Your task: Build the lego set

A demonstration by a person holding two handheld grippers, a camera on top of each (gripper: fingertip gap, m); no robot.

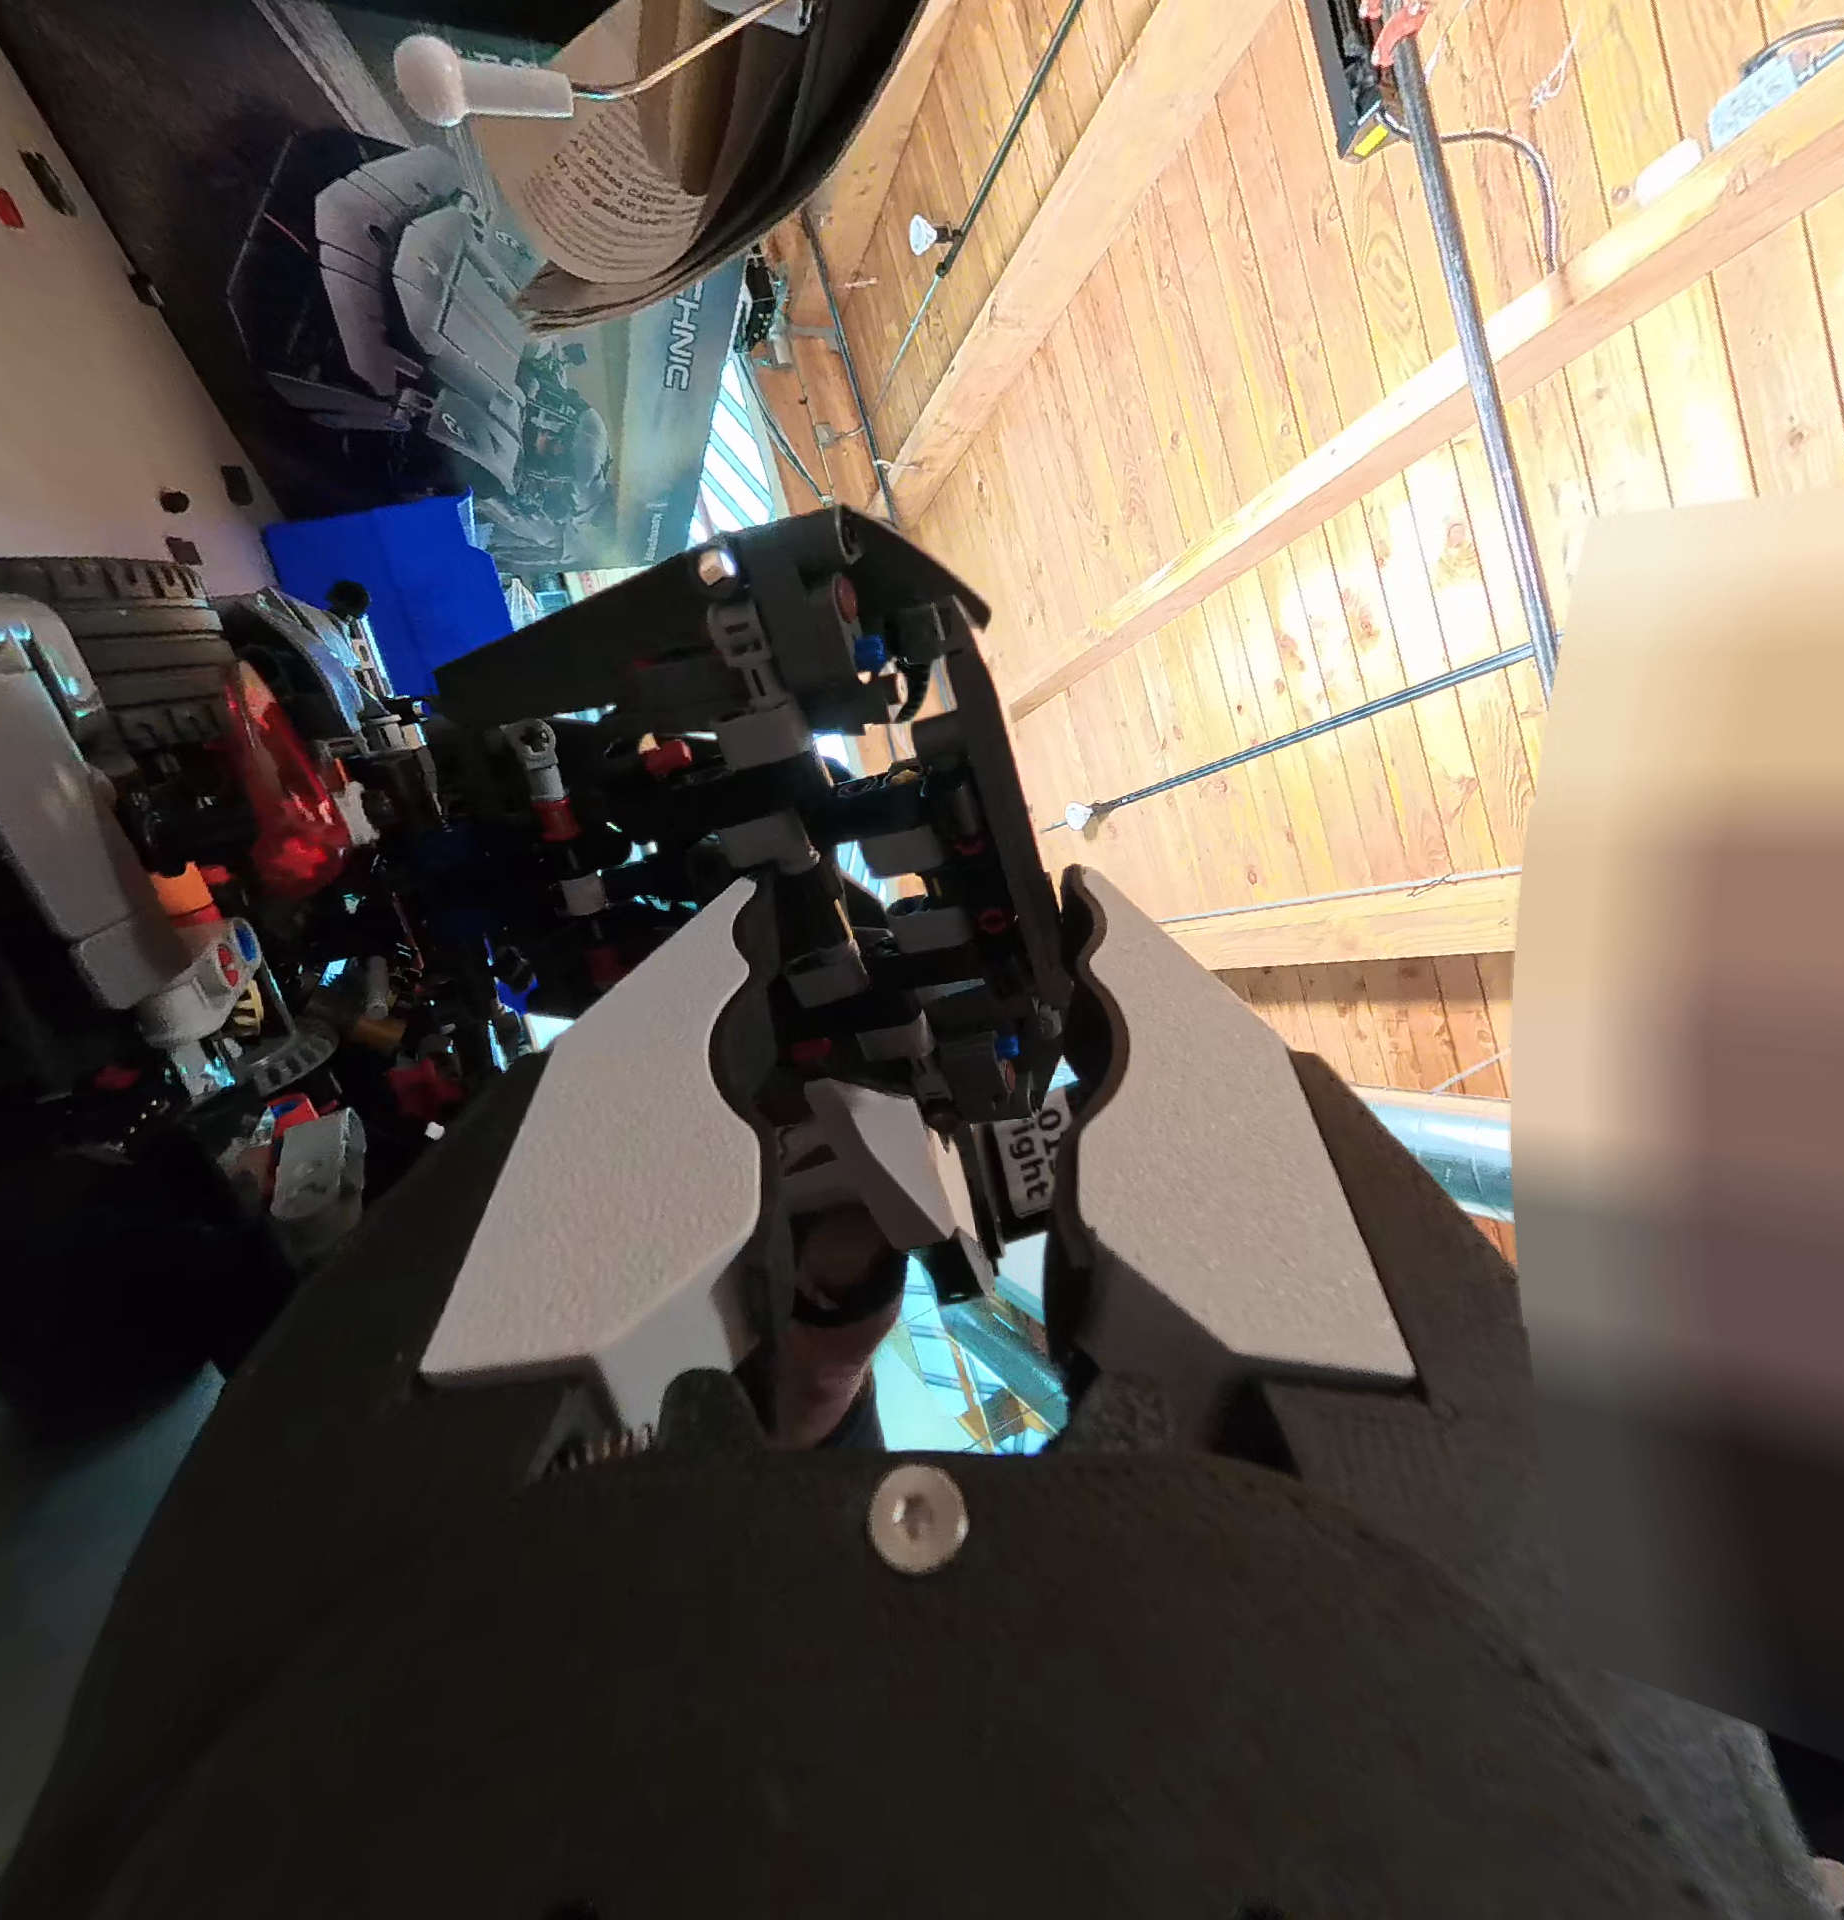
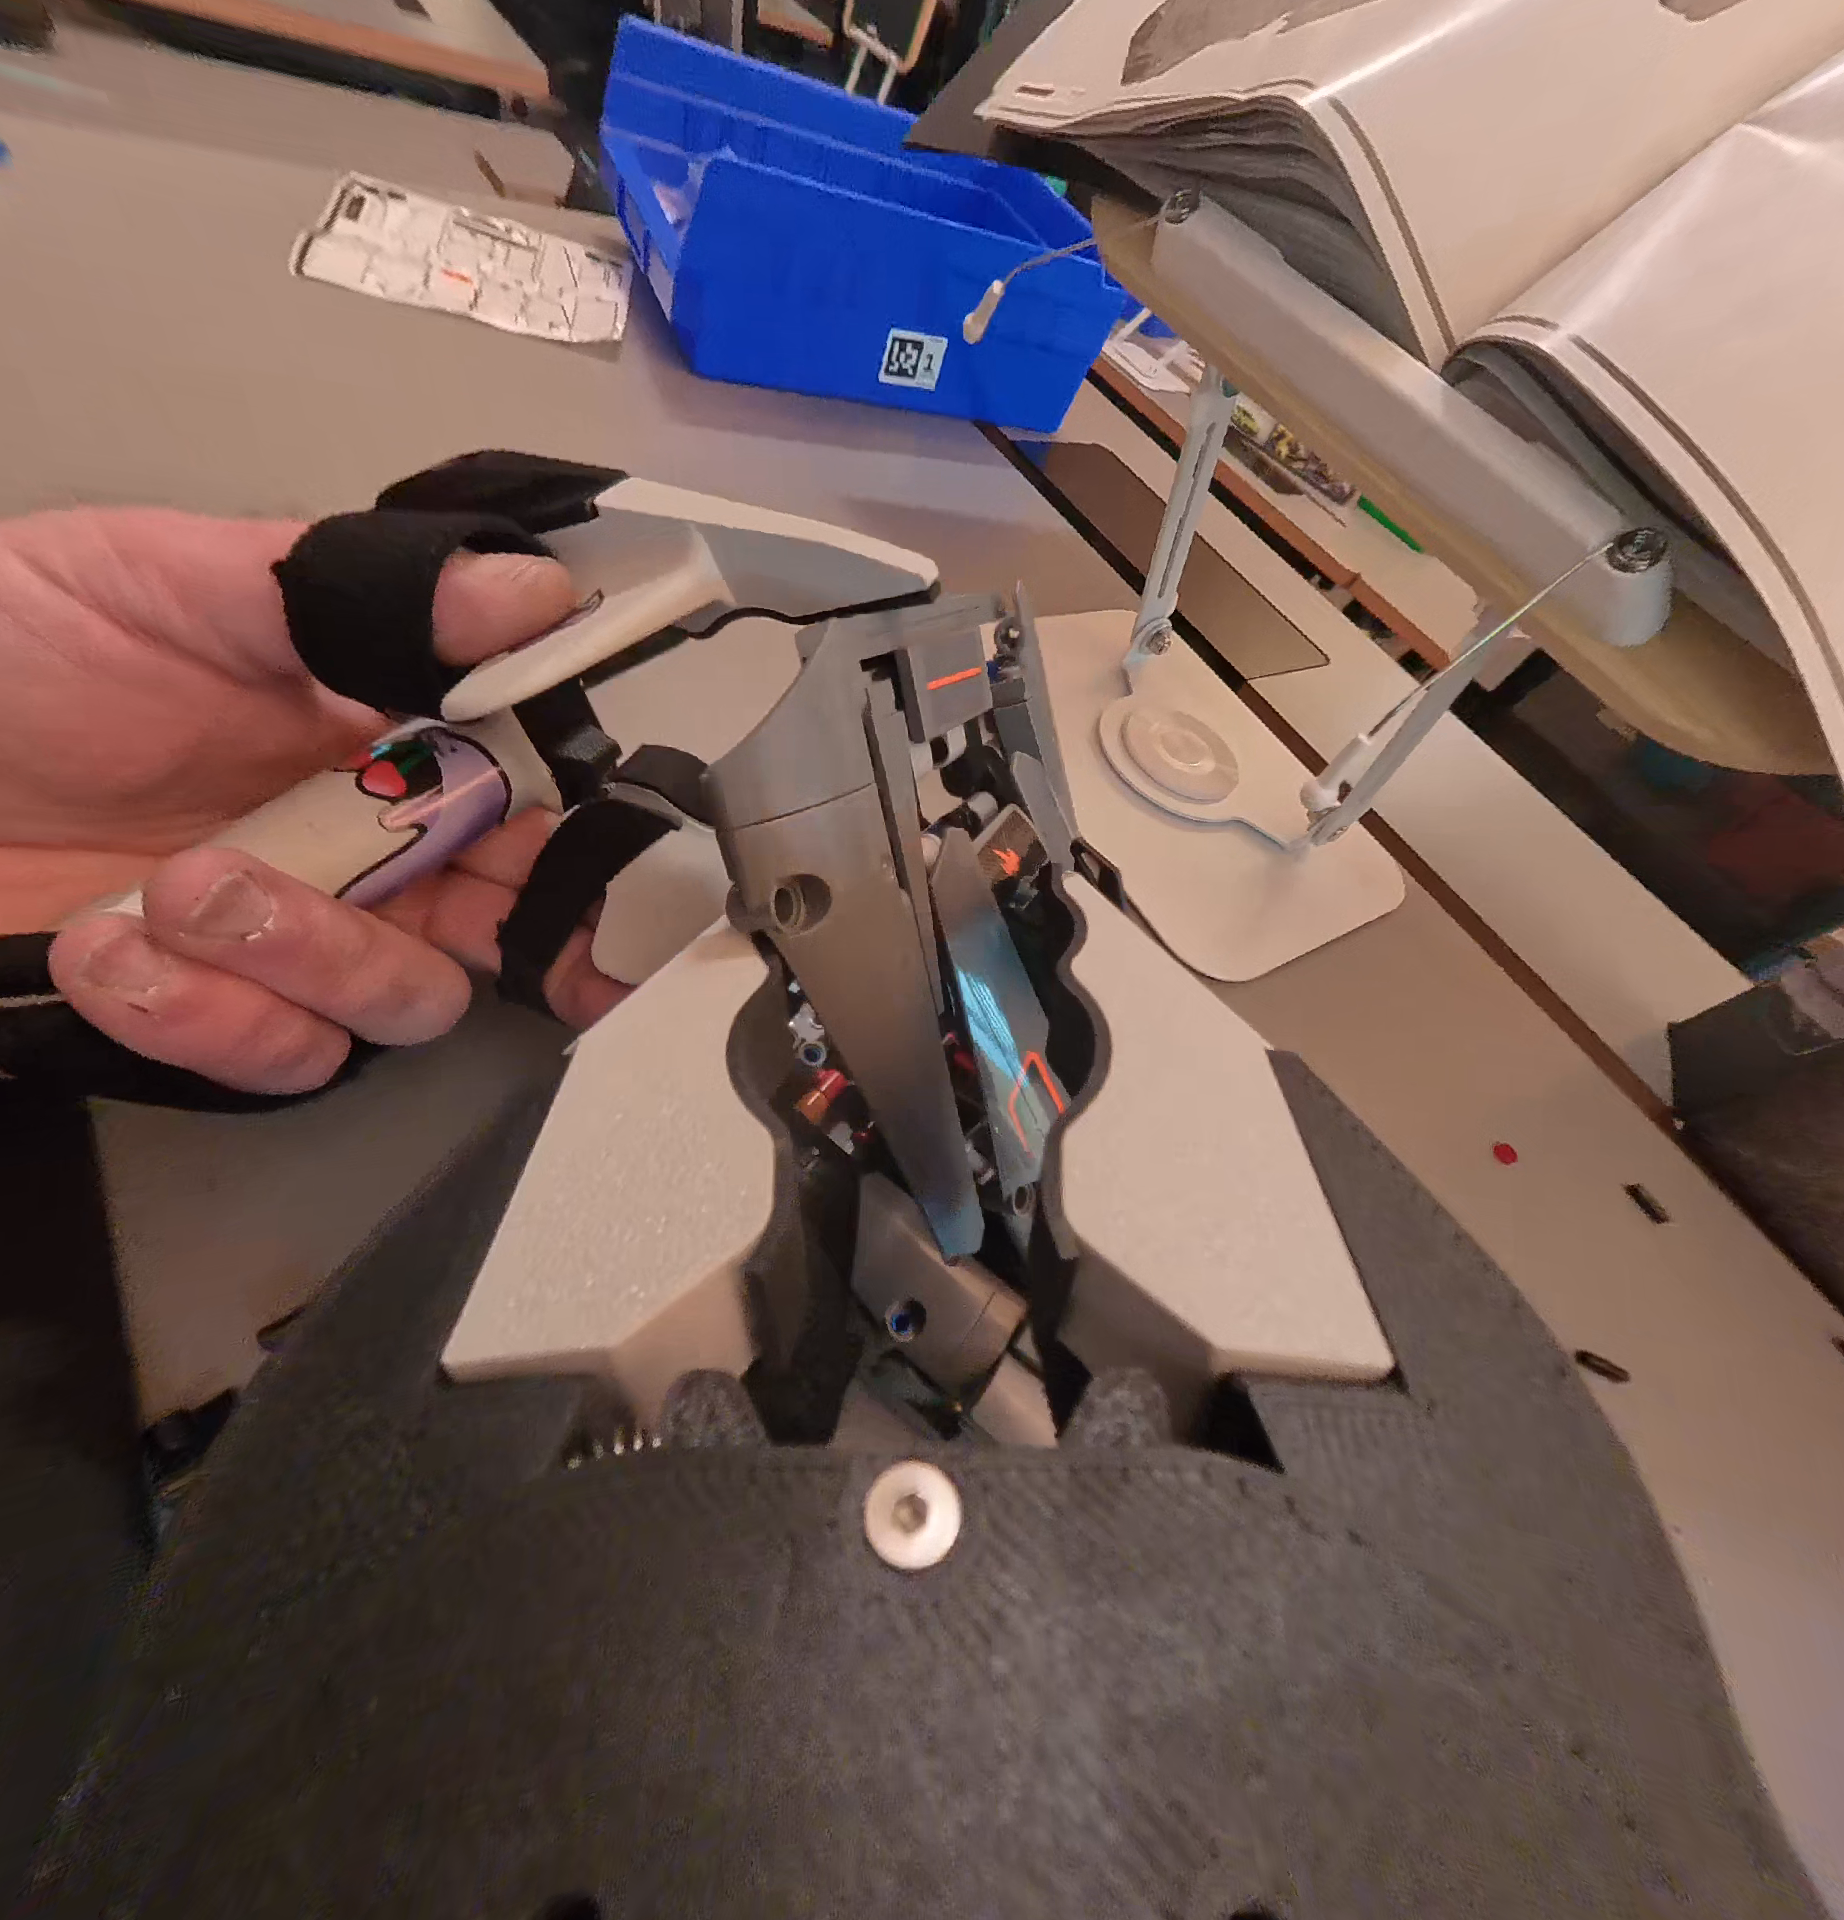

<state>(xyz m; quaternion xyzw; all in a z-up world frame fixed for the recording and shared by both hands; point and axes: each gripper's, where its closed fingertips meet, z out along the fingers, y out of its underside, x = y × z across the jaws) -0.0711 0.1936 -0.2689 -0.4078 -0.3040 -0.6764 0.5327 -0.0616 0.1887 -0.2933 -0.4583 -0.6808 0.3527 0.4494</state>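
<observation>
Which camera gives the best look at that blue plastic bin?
The right wrist view. There the blue bin sits whole on the grey table, with its front wall and open top plain to see. The left wrist view shows only a sideways slice of it, partly hidden behind the lego assembly.

L hand-held gripper (image 1: 907, 914) clamped shut, R hand-held gripper (image 2: 918, 935) clamped shut, person's hand (image 2: 201, 790) gripping handle

Grey-black lego assembly (image 2: 876, 935); blue bin (image 2: 856, 281).
</observation>
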